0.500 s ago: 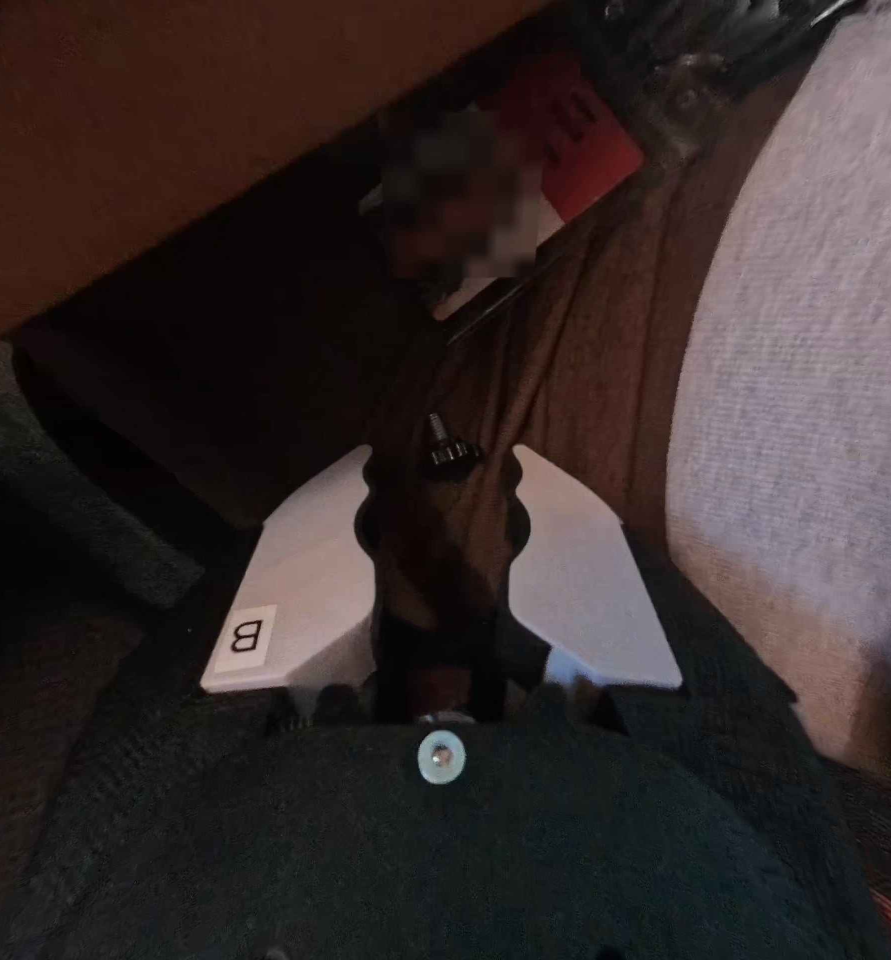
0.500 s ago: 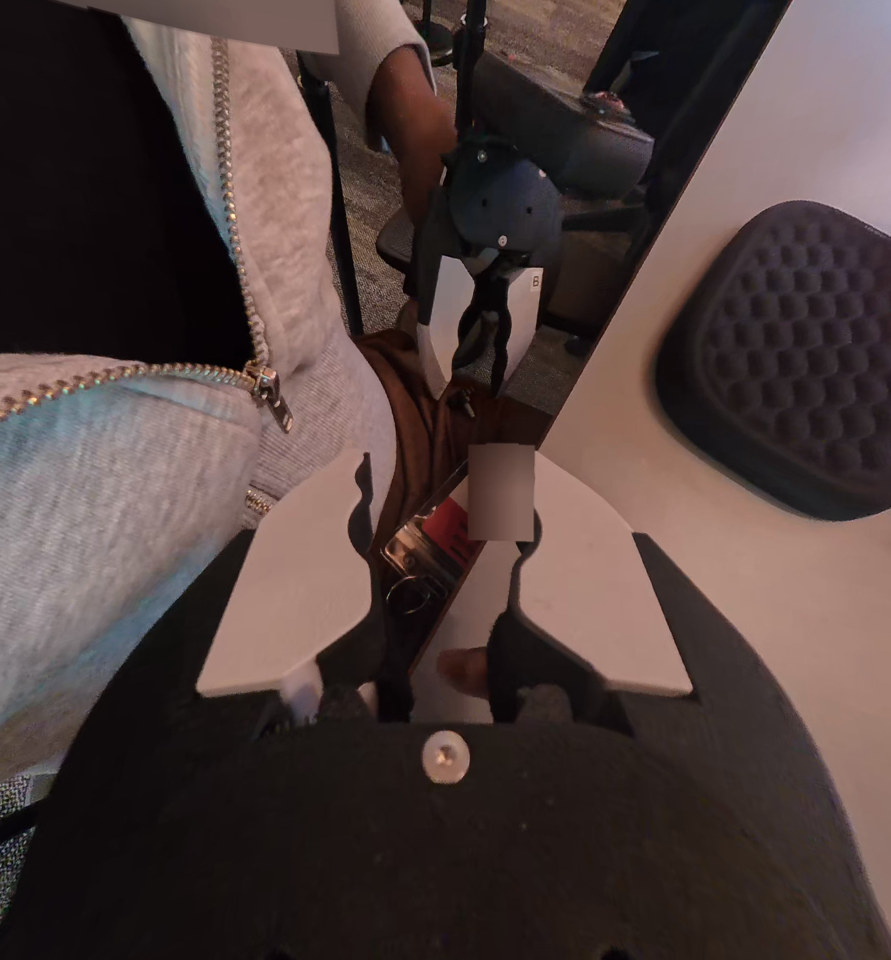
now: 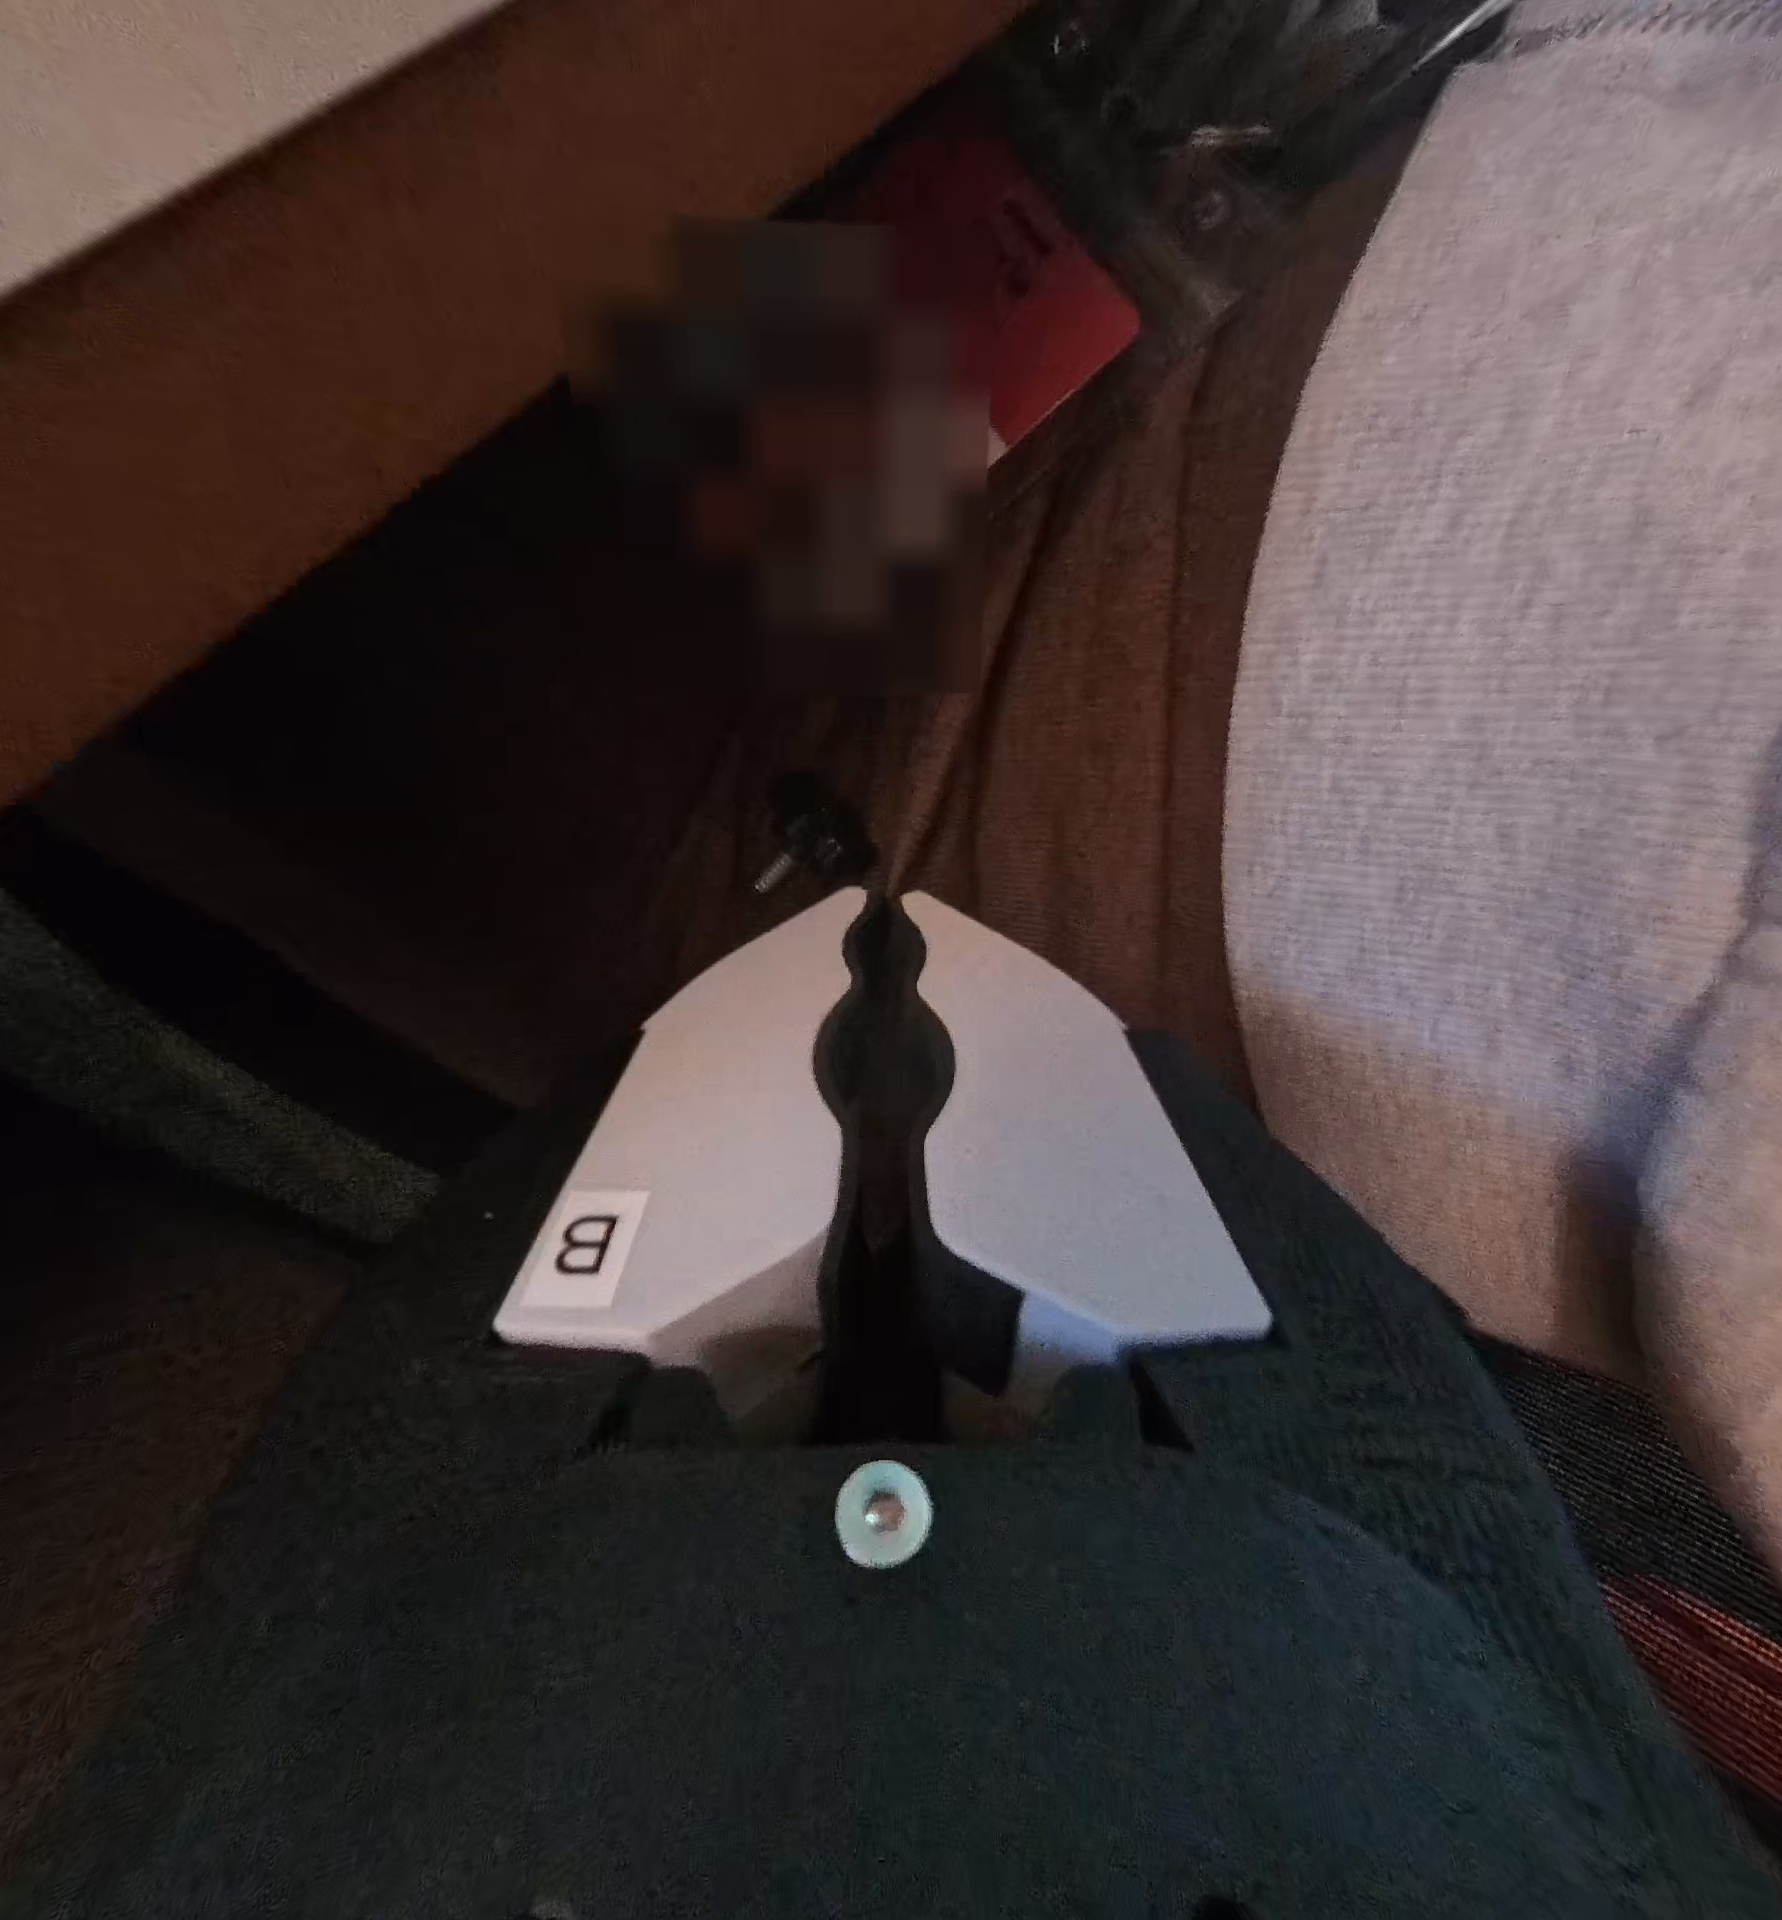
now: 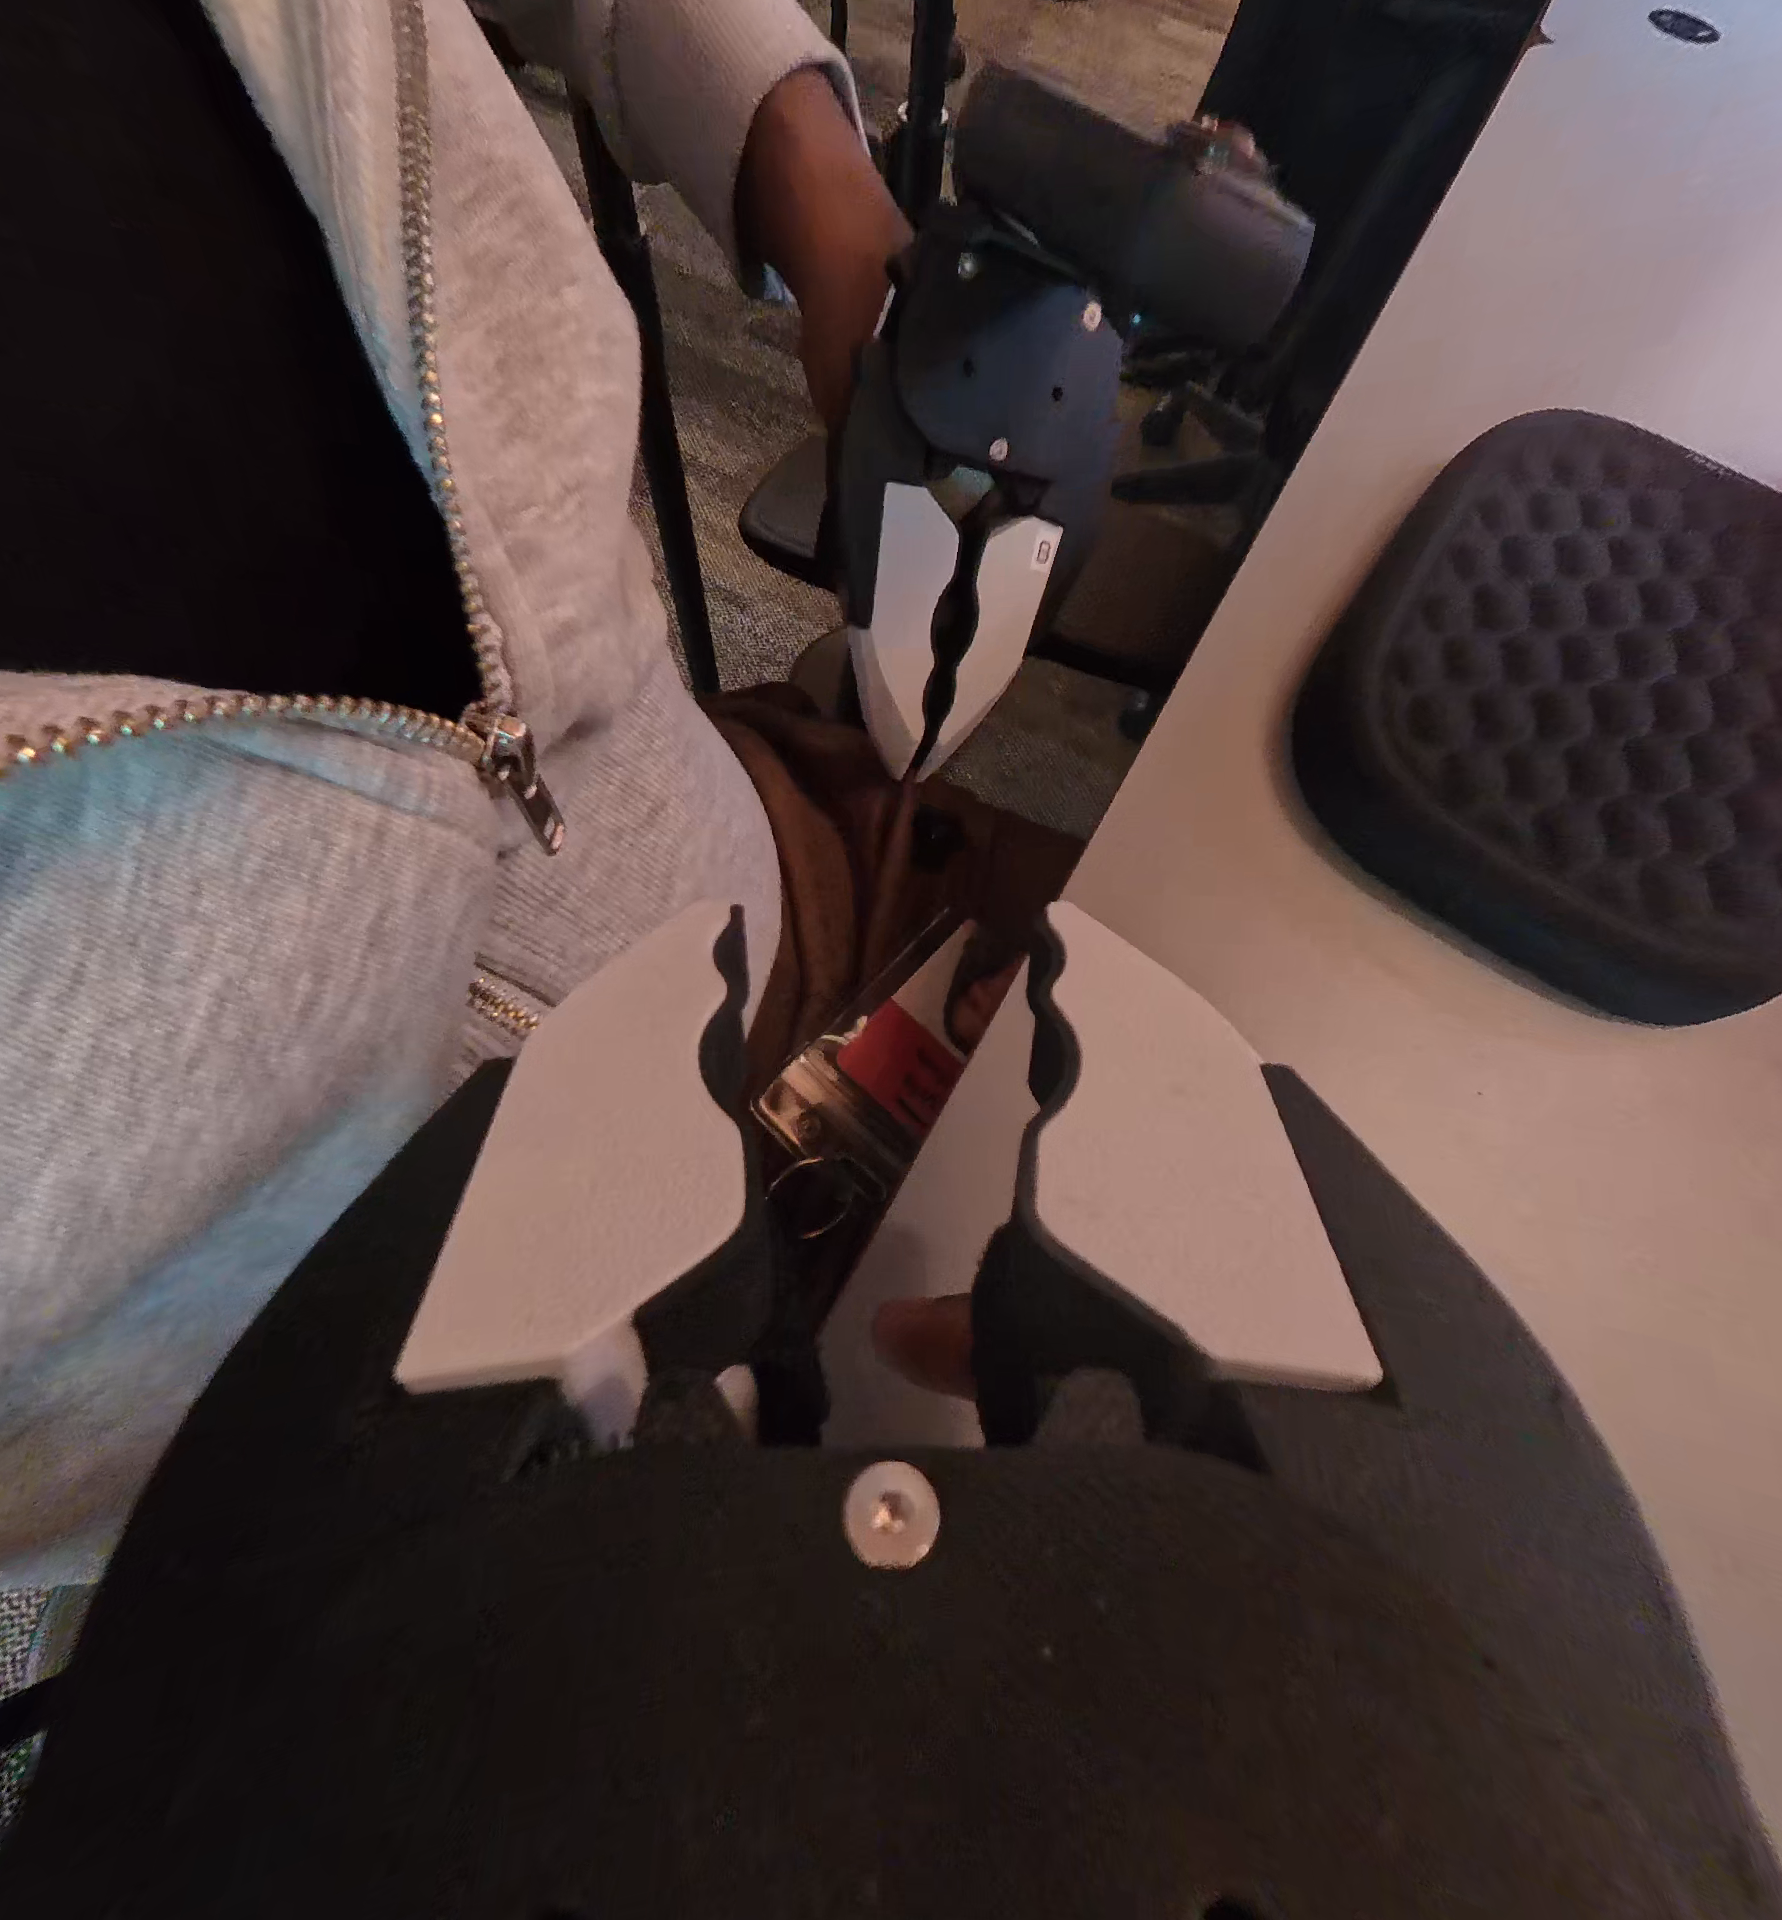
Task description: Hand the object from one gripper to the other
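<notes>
A small black knurled screw (image 3: 809,826) lies on the person's brown trousers (image 3: 1095,727). My left gripper (image 3: 882,899) is shut, its white fingers meeting just short of the screw, to its right. The screw lies outside the jaws. The right wrist view shows the same: the left gripper (image 4: 913,769) points down with closed tips on a fold of the trousers, and the screw (image 4: 934,831) sits just beside them. My right gripper (image 4: 889,914) is open and empty, held near the lap, a short way from the left one.
A red and white badge (image 4: 897,1060) on a metal clip hangs between lap and table, also in the left wrist view (image 3: 1053,301). The white table (image 4: 1489,1195) with a black dimpled pad (image 4: 1583,717) is on the right. A grey zip hoodie (image 4: 243,935) is on the left. There is about 15 centimeters between the tips of the two grippers.
My left gripper has gone from open to shut and tilted a little. The screw, which was between its tips, now lies just past them. The right gripper has stayed open.
</notes>
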Available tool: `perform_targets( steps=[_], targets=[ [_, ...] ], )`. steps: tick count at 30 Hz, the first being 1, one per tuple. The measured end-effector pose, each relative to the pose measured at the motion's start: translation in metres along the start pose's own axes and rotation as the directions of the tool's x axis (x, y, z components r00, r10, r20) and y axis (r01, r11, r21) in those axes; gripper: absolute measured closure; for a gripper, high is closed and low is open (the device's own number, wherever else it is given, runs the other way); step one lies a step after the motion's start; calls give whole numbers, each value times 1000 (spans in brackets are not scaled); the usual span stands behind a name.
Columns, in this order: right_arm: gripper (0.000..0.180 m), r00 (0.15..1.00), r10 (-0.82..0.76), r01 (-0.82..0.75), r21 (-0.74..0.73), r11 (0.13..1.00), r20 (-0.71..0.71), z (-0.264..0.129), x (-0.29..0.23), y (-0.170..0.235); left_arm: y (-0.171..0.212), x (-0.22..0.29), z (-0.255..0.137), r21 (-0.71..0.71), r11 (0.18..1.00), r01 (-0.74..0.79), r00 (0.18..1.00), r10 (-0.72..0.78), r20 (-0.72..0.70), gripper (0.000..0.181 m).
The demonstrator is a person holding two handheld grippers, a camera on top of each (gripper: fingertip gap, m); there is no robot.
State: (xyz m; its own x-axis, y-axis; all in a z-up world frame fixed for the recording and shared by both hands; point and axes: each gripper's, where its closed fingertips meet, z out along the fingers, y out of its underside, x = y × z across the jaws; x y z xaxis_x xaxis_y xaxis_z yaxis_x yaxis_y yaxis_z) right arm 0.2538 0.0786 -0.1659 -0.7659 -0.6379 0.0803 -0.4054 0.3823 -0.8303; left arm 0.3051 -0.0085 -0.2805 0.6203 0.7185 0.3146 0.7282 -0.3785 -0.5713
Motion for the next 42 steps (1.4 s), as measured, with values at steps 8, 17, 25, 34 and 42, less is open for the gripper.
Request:
perform_targets(
  steps=[8, 17, 25, 34, 42],
  targets=[
    [129, 1000, -12, 12, -14, 1000, -7, -2, -1, 3, 11, 6, 13, -37, 999, 16, 999, -18, -51, 172],
    [128, 1000, -6, 6, -25, 1000, -11, -3, -2, 9, -4, -2, 10, 57, 987, 151, 988, -151, -7, 153],
    [129, 1000, 6, -6, 26, 1000, -12, -4, 1, 2, -21, 8, 1, 153, 987, 49, 998, -41, -56, 180],
    [132, 1000, 27, -28, 86, 996, 6, -3, 4, -7, 3, 0, 9, 33, 996, 87, 996, -87, -23, 146],
    [131, 1000, 28, -28, 60, 998, 9, -4, 3, -2, 1, -3, 20, 45, 996, 80, 996, -81, 26, 169]
  ],
)
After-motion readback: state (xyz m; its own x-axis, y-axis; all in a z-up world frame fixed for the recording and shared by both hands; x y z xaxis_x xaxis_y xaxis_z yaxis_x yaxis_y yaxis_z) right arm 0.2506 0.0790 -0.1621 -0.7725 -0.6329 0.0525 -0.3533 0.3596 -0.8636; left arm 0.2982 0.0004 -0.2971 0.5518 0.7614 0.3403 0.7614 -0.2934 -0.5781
